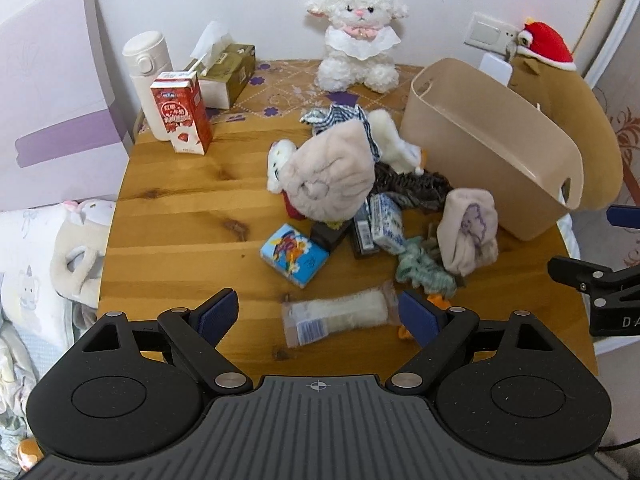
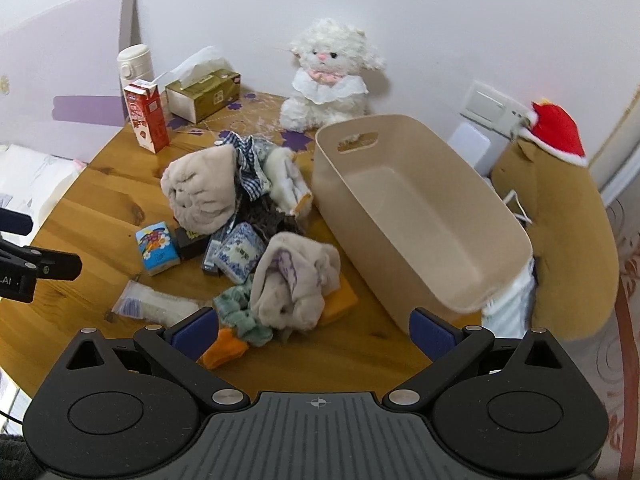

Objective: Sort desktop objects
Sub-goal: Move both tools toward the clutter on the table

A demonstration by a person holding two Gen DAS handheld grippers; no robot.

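Note:
A heap of small things lies mid-table: a large beige plush cloth (image 1: 330,170) (image 2: 202,194), a smaller beige cloth with a purple print (image 1: 468,232) (image 2: 294,280), a blue cartoon tissue pack (image 1: 294,255) (image 2: 157,249), a blue-white pack (image 1: 386,222) (image 2: 240,254), a green scrunchie (image 1: 424,272) (image 2: 240,314) and a clear wrapped snack (image 1: 340,316) (image 2: 156,305). An empty beige bin (image 1: 492,148) (image 2: 420,216) stands to the right. My left gripper (image 1: 319,314) is open, its jaws either side of the snack. My right gripper (image 2: 314,332) is open just before the printed cloth.
A red milk carton (image 1: 182,116) (image 2: 146,118), a white bottle (image 1: 146,80), a tissue box (image 1: 226,72) (image 2: 202,94) and a white lamb toy (image 1: 358,36) (image 2: 326,76) stand at the back. A brown plush with a red hat (image 1: 560,112) (image 2: 560,216) leans beyond the bin.

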